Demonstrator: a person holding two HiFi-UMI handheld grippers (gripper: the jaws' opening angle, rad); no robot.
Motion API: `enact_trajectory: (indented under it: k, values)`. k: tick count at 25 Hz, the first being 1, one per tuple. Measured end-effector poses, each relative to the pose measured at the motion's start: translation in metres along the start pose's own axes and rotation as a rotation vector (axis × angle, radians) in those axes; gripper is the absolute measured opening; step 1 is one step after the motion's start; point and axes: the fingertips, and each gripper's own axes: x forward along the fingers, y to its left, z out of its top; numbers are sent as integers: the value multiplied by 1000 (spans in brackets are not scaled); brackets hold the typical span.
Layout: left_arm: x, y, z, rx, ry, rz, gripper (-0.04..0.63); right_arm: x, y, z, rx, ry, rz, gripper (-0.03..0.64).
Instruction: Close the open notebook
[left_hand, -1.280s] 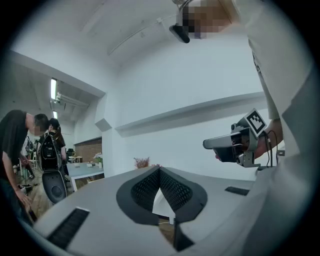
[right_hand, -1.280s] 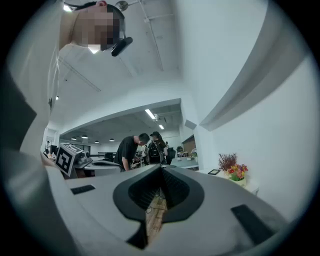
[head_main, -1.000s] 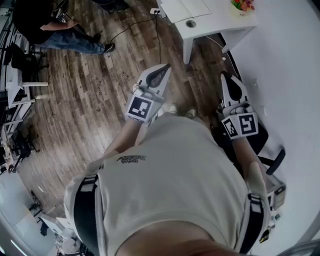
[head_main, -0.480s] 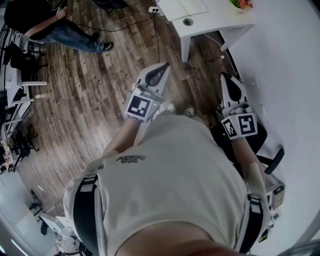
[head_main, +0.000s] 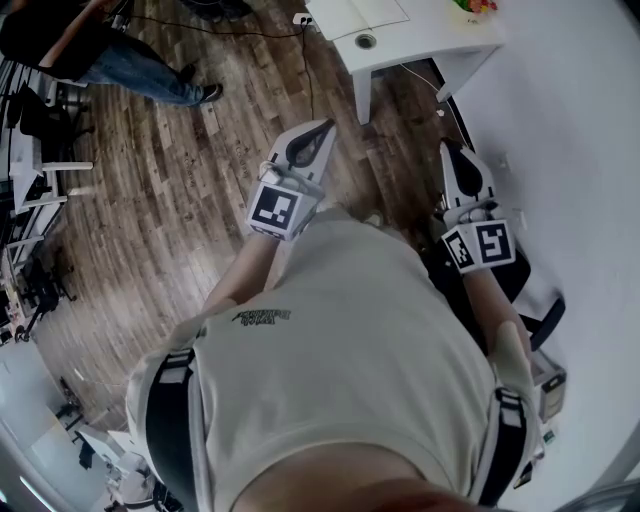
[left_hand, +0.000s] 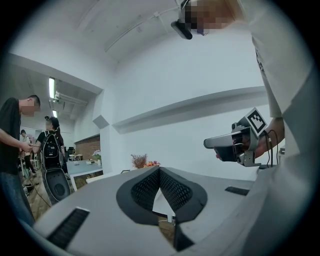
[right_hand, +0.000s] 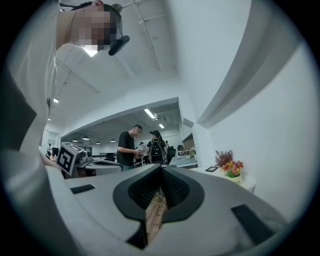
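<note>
Brown wooden floor (head_main: 170, 190) fills most of what lies below me in the head view, and I hold 2 tongs out over it, roughly level. My left gripper (head_main: 326, 126) has its jaws pressed together at the tips with nothing between them. In its own view only a strip of floor and white desk shows through the slit nearer the base. My right gripper (head_main: 451, 150) is the same, jaws together and empty, with floorboards showing through the slit. Each one carries its marker cube (head_main: 277, 210) just ahead of my hand.

The white desk (head_main: 440, 45) stands ahead of both tongs, well apart from them, against the white wall. On its left part, at the top edge of the head view, lies what looks like the open notebook (head_main: 358, 12), flat and white, though I cannot tell for certain. A round hole (head_main: 365, 41) sits in the desktop just beside it, and a small pot of flowers (head_main: 478, 7) stands at the desk's right corner.

A black chair (head_main: 522, 282) is under my right forearm. A person in a black top and jeans (head_main: 80, 45) is at the far left.
</note>
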Motion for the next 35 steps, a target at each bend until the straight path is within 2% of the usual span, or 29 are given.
enact_trajectory:
  k: [4, 8, 11, 17, 35]
  values:
    - [6, -3, -4, 25, -19, 7, 13, -1, -6, 3, -9, -14, 10, 0]
    - [17, 1, 1, 21, -29, 27, 13, 6, -10, 11, -61, -26, 44, 0]
    - [26, 10, 0, 21, -44, 41, 12, 19, -14, 16, -102, -38, 59, 0]
    - [54, 38, -2, 47, -45, 48, 13, 57, -31, 23, -115, -58, 73, 0]
    - [142, 146, -25, -32, 6, 28, 12, 193, -79, 6, -45, 33, 53, 0]
